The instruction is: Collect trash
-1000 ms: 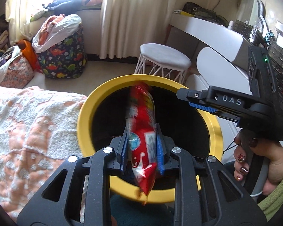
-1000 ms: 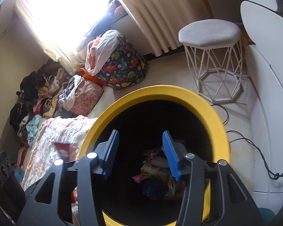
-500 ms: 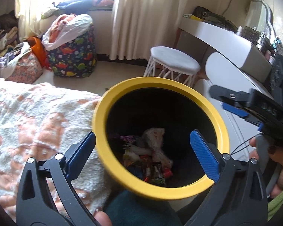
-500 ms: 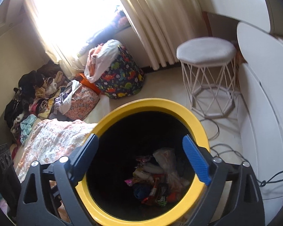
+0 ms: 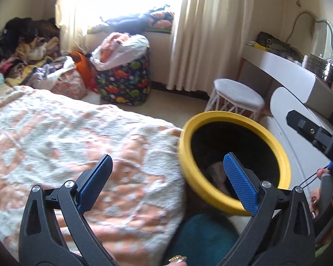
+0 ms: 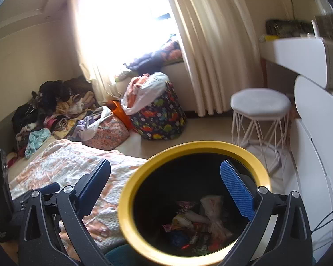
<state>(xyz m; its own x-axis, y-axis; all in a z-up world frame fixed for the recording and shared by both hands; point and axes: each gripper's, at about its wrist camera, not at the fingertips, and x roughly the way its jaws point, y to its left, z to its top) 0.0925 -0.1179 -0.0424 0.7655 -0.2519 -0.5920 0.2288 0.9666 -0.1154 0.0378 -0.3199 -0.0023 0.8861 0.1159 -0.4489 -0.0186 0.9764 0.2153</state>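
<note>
1. Since a second ago: the red snack wrapper that the left gripper [image 5: 166,177] pinched over the bin is gone from its jaws; both views have swung off the bin mouth toward the bed.
2. Left gripper: jaws spread wide, nothing between them. Blue ribbed pads on matte black arms; one pad over the blanket [image 5: 77,137], the other across the bin's opening.
3. Right gripper [image 6: 166,184]: jaws opening, the last of the way; nothing between them. Its right pad overlaps the bin's far inner wall.
4. Bin [image 6: 126,204]: round, thick smooth yellow rim, black inside, mouth facing up, standing just beside the bed's edge.
5. Trash [image 6: 199,221]: crumpled foil and plastic wrappers, red, white, pink and blue, heaped at the bin's bottom. No single long axis readable; the pile lies jumbled.
6. Blanket: nubby, white with peach patches, touching the bin's left side.
7. Beyond the bin: white wire-legged stool [image 6: 258,104] with padded octagonal seat; further left, a dinosaur-print fabric bag [image 6: 159,119], stuffed full.
8. Right of the bin: a hand [image 5: 326,199] on the other gripper's handle.
</note>
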